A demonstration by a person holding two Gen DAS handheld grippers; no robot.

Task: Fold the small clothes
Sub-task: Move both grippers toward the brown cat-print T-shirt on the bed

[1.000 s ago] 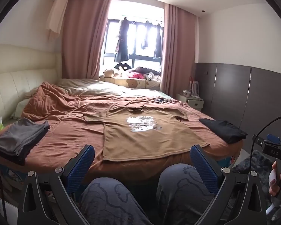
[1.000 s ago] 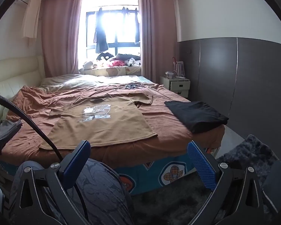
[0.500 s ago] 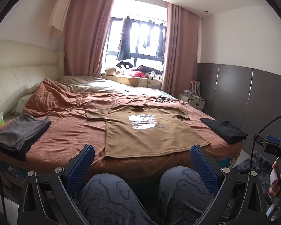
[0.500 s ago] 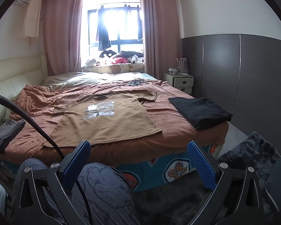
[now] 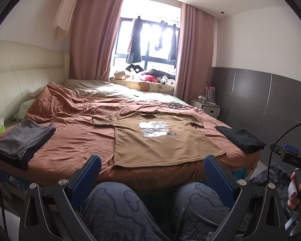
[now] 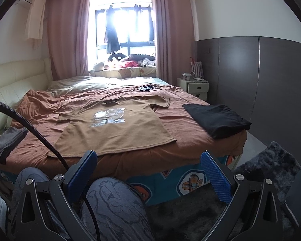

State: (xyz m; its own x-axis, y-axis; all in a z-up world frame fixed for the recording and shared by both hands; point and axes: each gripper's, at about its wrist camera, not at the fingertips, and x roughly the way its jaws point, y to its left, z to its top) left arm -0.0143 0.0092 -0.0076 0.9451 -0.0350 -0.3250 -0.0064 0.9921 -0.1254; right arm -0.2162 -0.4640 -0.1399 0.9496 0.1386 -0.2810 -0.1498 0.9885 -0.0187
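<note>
Brown T-shirt (image 5: pixel 160 140) spread flat near bed's (image 5: pixel 70 144) front edge, black folded garment (image 6: pixel 216 120) at its right corner. My left tongs (image 5: pixel 152 177) and right tongs (image 6: pixel 148 172) gape empty above my knees (image 5: pixel 118 206).

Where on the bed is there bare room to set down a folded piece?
Free: the blanket strip between the grey stack and the T-shirt, and a narrower strip between the T-shirt and the black garment. The rumpled far half is bare but uneven. Crowded: the window ledge. Both grippers, left and right, hang open off the bed.
</note>
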